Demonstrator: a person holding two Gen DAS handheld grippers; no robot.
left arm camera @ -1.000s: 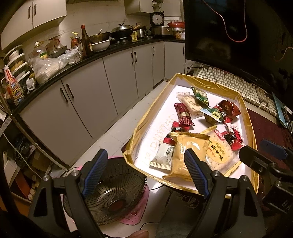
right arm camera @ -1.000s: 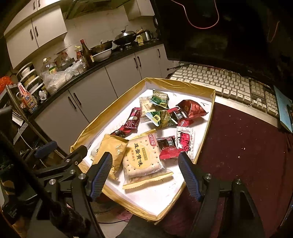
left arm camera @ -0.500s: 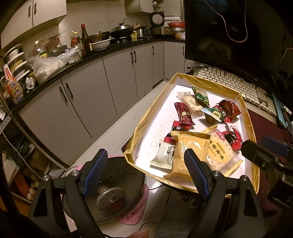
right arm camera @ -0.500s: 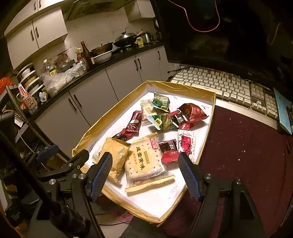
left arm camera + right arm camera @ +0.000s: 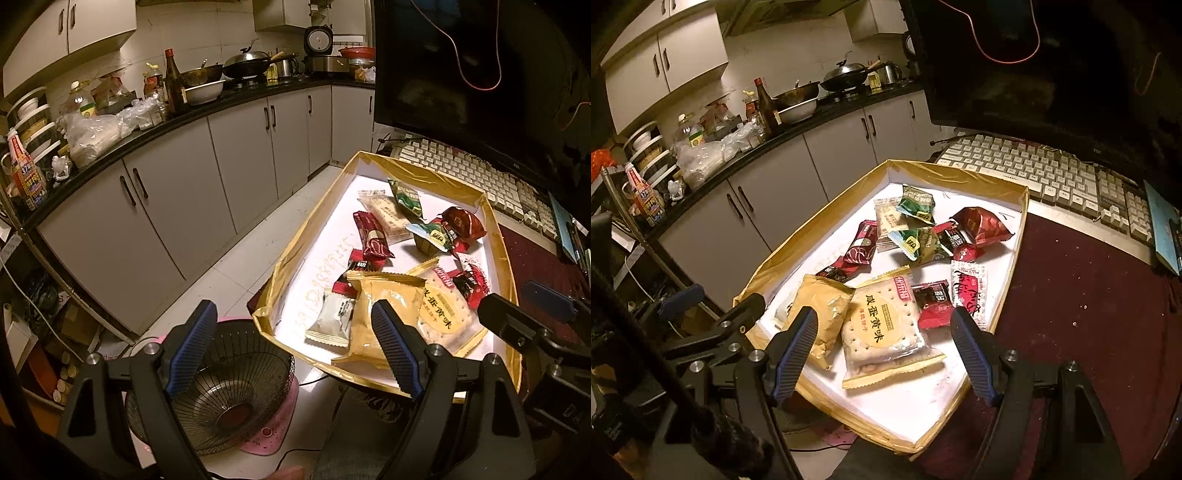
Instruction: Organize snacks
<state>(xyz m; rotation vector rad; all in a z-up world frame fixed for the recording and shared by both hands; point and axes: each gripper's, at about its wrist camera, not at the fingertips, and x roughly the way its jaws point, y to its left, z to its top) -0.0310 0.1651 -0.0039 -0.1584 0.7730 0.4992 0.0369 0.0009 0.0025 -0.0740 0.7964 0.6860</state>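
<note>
One white packet (image 5: 783, 309) hides behind left tongs (image 5: 713, 314).

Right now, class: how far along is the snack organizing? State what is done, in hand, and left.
Done: nothing visibly sorted; packets lie jumbled in the gold-rimmed tray. In hand: nothing; left tongs and right tongs hover open. Left: everything, including the cracker pack and tan packet nearest.

Pretty dim, warm yellowish light overall; the white tray floor (image 5: 916, 398) is blown out bright, corners go black, and fisheye bends the cabinets (image 5: 236, 155) hard.
</note>
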